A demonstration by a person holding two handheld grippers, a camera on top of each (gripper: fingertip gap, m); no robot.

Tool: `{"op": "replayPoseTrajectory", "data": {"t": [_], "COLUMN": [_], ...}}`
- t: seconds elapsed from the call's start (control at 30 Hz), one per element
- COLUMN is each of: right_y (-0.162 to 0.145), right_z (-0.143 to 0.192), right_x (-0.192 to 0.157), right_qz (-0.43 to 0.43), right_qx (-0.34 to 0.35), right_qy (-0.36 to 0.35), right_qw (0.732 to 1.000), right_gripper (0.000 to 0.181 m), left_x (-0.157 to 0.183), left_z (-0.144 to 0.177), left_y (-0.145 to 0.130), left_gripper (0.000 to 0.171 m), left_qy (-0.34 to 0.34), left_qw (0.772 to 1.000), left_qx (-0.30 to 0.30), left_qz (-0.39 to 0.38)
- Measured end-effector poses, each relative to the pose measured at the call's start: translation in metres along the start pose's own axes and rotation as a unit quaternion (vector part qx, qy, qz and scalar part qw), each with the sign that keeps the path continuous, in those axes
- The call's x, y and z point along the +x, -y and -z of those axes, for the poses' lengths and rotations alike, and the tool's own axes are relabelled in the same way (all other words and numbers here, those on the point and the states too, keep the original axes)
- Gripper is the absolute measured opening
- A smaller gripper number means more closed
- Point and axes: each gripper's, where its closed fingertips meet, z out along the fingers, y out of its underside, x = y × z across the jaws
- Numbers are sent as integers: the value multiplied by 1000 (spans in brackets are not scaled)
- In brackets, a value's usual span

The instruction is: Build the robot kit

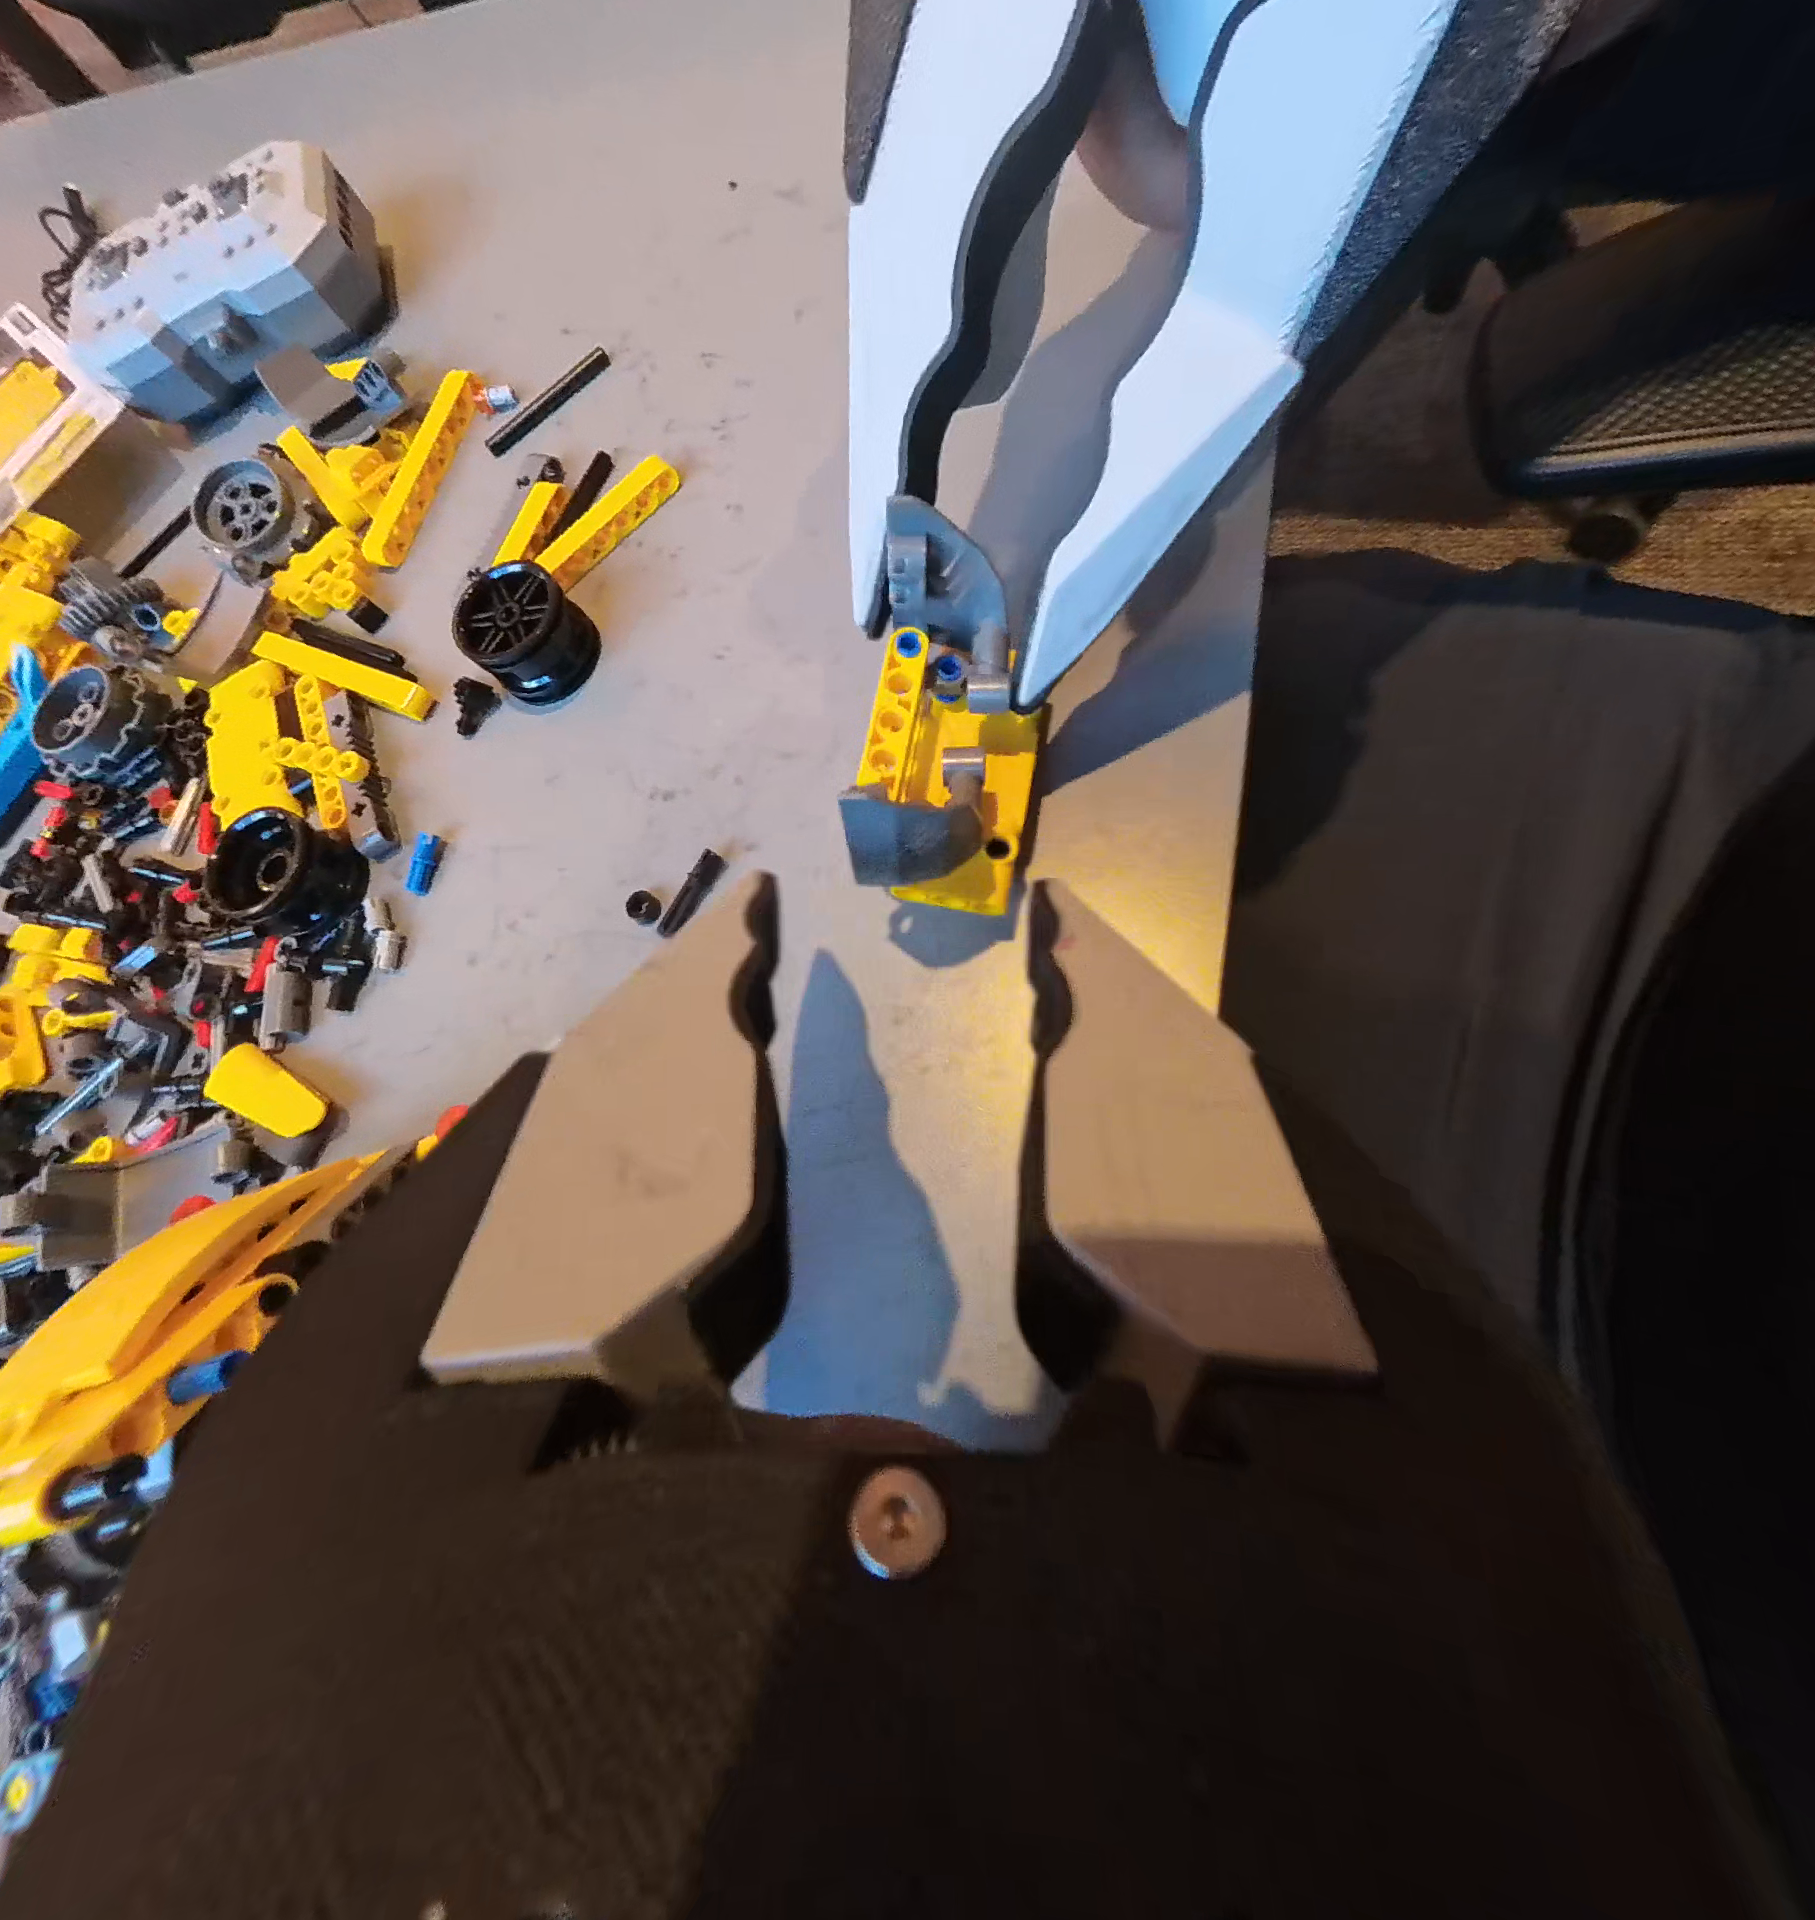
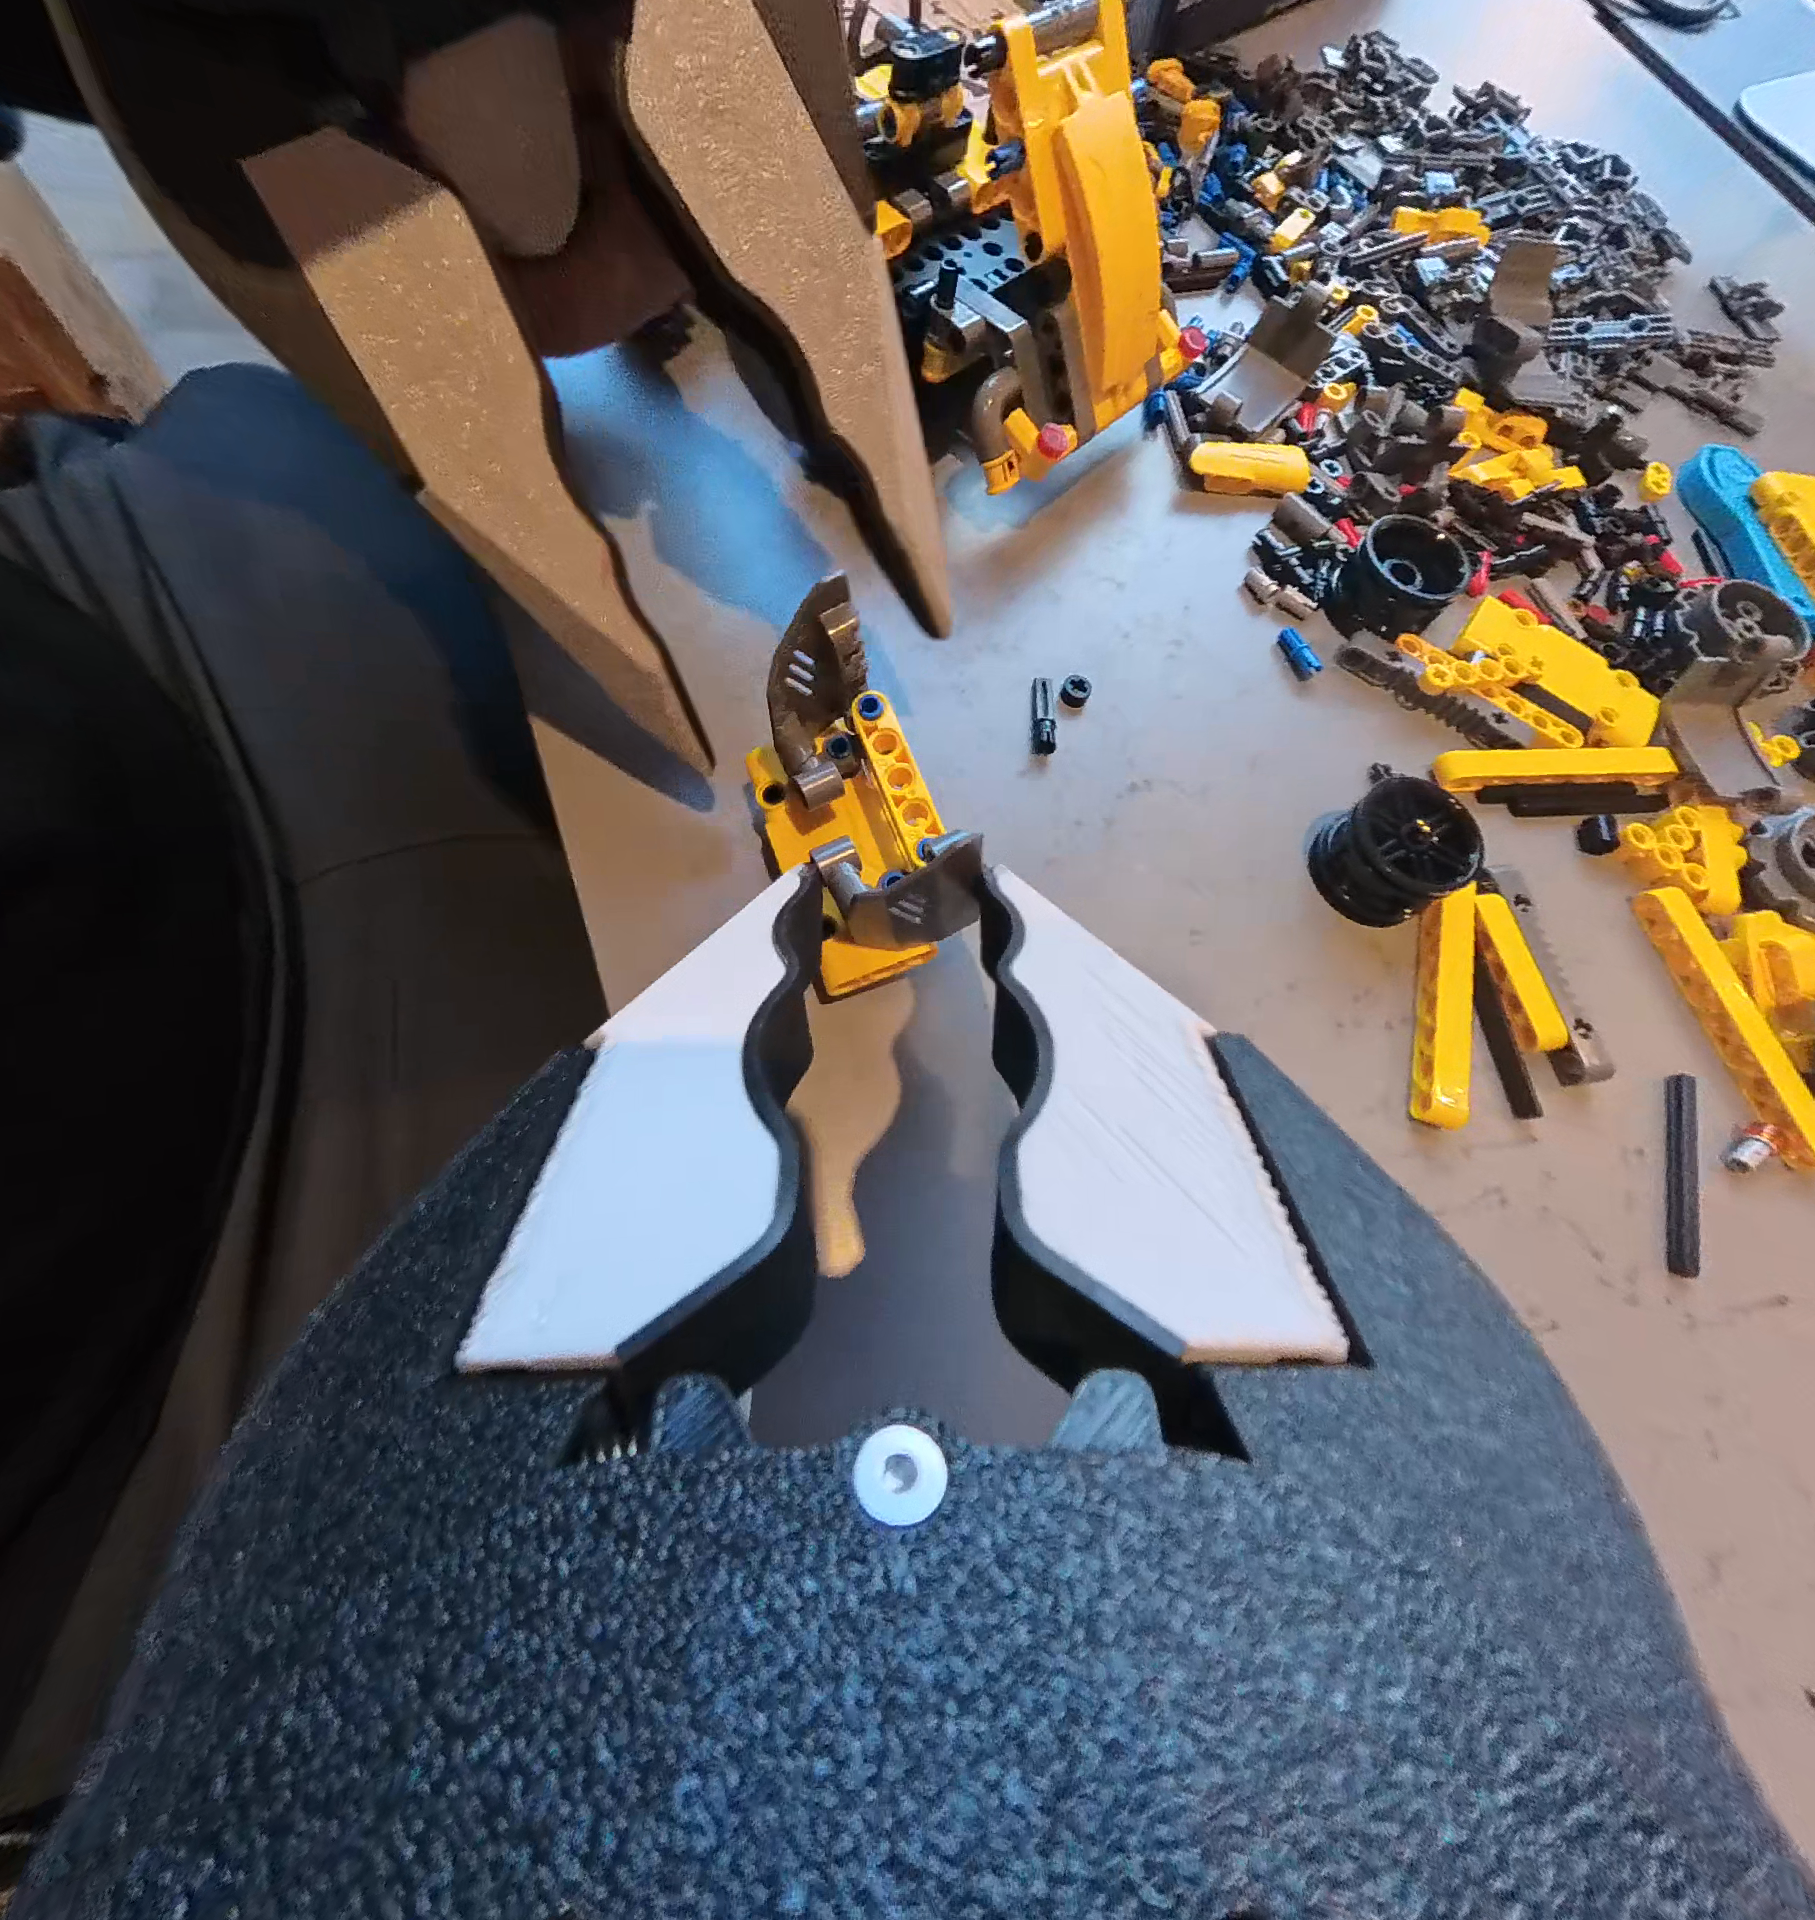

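A: Where's the yellow brick assembly [image 1: 944, 774] [image 2: 861, 821]?

B: On the grey table [image 1: 674, 208] [image 2: 1142, 644], near its edge; a grey curved panel sits at each of its ends.

A: And the right gripper [image 1: 944, 665] [image 2: 892, 883]?

B: Its white fingers [image 2: 674, 1049] are clenched on one end of the assembly, at the grey panel there.

A: The left gripper [image 1: 903, 894] [image 2: 830, 686]?

B: Released; its tan tips hang spread just beside the assembly's other end, not touching. The loose brick pile [image 1: 155, 831] [image 2: 1505, 416] lies farther off; a black wheel [image 1: 524, 634] [image 2: 1396, 852] sits between pile and assembly.
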Motion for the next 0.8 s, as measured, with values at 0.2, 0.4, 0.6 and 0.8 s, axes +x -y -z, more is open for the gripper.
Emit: {"op": "replayPoseTrajectory", "data": {"t": [0.2,0.4,0.6,0.8], "right_y": [3,2,2,2], "right_z": [-3,-1,0,1], "right_x": [-4,-10,-18,-13], "right_qz": [3,9,23,39], "right_qx": [-4,-1,-2,7], "right_qy": [9,26,56,32], "right_qw": [1000,1000,998,999], "right_gripper": [30,29,27,28], "left_x": [8,13,23,18], "left_z": [-9,-8,-6,-10], "left_y": [11,11,11,13], "left_gripper": [34,24,23,24], "left_qy": [-6,-41,-102,-86], "left_qw": [1000,999,994,995], "left_qx": [15,12,12,12], "left_qz": [13,-9,-47,-39]}}
